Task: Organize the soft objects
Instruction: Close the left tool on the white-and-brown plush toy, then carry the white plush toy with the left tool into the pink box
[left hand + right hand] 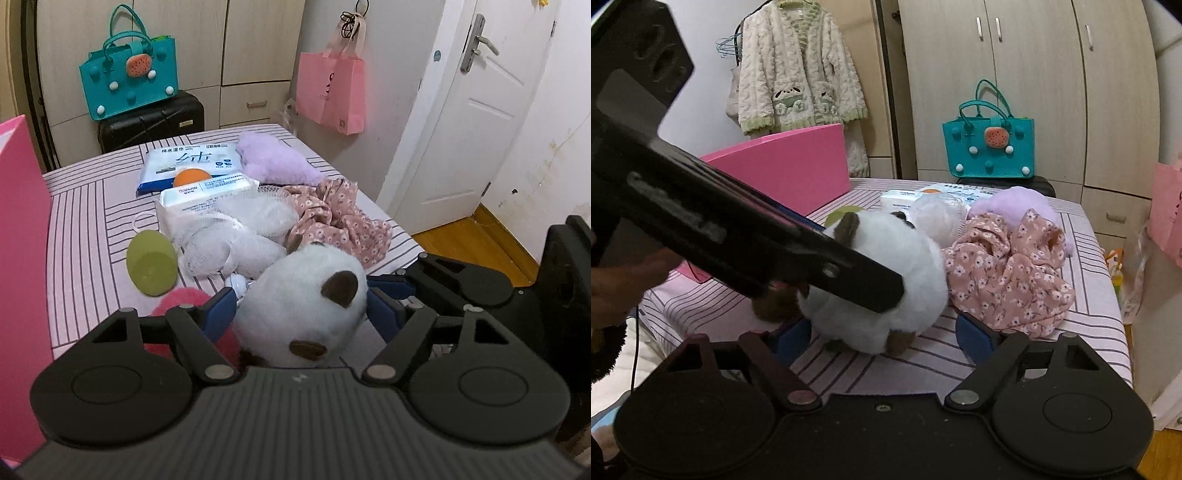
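A white plush toy (303, 306) with brown ears sits between the blue pads of my left gripper (301, 314), which is shut on it just above the striped bed. In the right wrist view the plush (886, 269) lies in front of my right gripper (882, 338), whose jaws are open and empty on either side of it; the left gripper's black body (746, 229) crosses over it. Behind lie a pink floral cloth (340, 214), a purple plush (273, 158), white mesh bags (236, 236) and a pink fuzzy item (181, 299).
Wet-wipe packs (188, 162), an orange ball (190, 177) and a green silicone piece (151, 262) lie on the bed (85, 229). A pink box (783, 166) stands at the bed's left. A teal bag (988, 147) sits on a black suitcase (151, 123). A white door (476, 110) is at right.
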Available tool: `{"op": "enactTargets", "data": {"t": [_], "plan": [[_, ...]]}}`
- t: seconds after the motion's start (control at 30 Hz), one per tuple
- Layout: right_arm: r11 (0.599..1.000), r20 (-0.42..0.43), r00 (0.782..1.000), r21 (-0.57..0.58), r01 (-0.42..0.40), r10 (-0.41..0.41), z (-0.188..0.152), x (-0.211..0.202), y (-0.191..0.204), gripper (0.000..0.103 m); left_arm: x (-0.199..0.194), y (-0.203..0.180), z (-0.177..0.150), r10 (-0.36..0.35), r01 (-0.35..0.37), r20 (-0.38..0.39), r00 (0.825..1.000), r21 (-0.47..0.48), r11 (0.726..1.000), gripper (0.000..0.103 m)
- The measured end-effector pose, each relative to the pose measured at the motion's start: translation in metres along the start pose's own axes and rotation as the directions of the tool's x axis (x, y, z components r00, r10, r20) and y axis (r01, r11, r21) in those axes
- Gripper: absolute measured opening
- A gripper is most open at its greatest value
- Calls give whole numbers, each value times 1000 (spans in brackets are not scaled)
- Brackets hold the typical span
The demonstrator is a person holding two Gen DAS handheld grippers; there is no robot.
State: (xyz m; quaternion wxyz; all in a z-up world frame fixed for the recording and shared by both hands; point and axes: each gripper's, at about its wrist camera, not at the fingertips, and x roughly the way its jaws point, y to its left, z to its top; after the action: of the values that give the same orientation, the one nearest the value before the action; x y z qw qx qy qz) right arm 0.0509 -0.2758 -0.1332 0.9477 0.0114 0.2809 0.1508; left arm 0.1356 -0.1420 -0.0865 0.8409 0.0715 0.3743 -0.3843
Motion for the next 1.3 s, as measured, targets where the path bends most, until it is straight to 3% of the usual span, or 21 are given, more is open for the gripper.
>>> {"op": "enactTargets", "data": {"t": [0.2,0.37,1.3], "plan": [[1000,20,1000,-25,13,-13,-1,3,8,76,-2,-9,-6,14,-16,29,999,71,997,74],[999,36,999,-43,30,-28,-2,0,12,70,1,-7,-5,35,-36,20,999,61,997,70],[988,69,992,-104,111,-104,38,-45,47,70,-62,-21,6,-35,26,90,995,92,995,68]]}}
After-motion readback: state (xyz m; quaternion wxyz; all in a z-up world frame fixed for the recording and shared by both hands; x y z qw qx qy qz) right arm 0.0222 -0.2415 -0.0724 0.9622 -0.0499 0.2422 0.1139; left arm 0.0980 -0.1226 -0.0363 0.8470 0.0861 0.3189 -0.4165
